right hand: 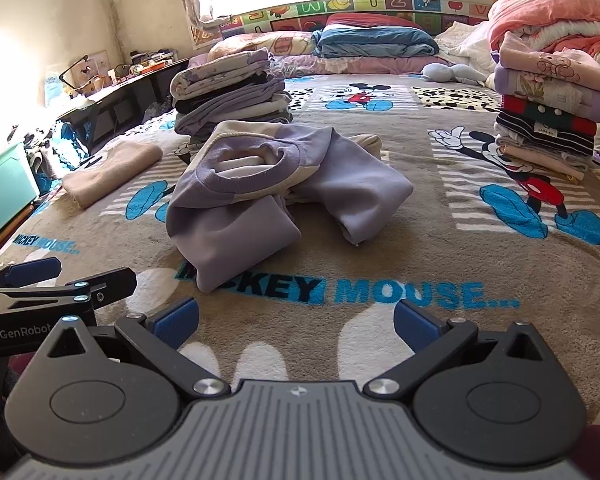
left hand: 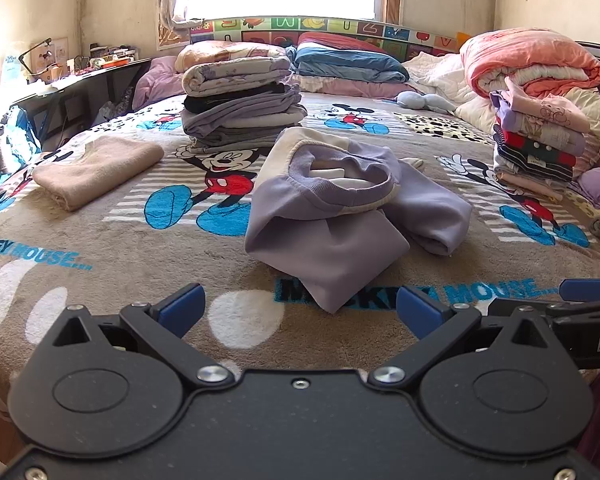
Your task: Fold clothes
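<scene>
Crumpled lilac sweatshirt mid-blanket; folded stack behind it. Left gripper and right gripper both spread wide, empty, short of sweatshirt.

Left gripper and right gripper — side by side, jaws spread, empty.

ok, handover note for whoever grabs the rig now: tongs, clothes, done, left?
Left tongs: open, empty, hovering over the near edge of the Mickey Mouse blanket.
Right tongs: open, empty, alongside.
Crumpled lilac-and-cream sweatshirt: mid-bed, just ahead, unfolded.
Done: folded beige knit to the left, tall folded stack behind, second stack to the right.
Left: fold the sweatshirt.
</scene>
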The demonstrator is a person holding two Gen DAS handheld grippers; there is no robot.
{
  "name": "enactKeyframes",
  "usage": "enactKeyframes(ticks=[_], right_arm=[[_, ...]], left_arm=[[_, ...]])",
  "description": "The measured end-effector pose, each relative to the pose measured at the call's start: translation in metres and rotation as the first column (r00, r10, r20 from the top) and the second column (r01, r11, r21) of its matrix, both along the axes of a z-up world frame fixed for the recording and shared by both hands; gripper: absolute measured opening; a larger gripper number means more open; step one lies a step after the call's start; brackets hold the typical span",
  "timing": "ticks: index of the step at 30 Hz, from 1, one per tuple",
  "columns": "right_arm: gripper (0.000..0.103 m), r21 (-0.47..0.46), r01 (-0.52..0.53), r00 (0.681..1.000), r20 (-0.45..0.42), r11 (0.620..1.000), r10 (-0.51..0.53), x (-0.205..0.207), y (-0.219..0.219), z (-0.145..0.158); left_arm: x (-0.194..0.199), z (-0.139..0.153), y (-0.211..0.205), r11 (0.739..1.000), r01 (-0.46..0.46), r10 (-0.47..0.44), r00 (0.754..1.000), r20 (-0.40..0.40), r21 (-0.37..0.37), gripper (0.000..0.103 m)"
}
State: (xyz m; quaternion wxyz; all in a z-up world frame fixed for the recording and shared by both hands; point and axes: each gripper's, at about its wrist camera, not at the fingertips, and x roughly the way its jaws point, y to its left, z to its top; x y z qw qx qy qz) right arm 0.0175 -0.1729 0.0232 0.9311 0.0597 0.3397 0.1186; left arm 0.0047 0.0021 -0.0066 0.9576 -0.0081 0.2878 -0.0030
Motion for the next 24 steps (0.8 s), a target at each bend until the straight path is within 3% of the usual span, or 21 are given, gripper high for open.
enactKeyframes(ticks=[10, 24], right_arm=[[0.103, 0.012, -0.011, 1.000, -0.006, 1.000, 0.011, 0.003, -0.002, -0.006], [0.103, 0.116, -0.049, 0.998, 0.042, 0.992, 0.044, 0.008, -0.013, -0.017]], left_arm=[[0.005, -0.004, -0.001, 1.000, -0.003, 0.003, 1.000, -0.014, 0.002, 0.103], [0.016, -0.012, 0.002, 1.000, -0.002, 0.002, 0.999, -0.044, -0.006, 0.103]])
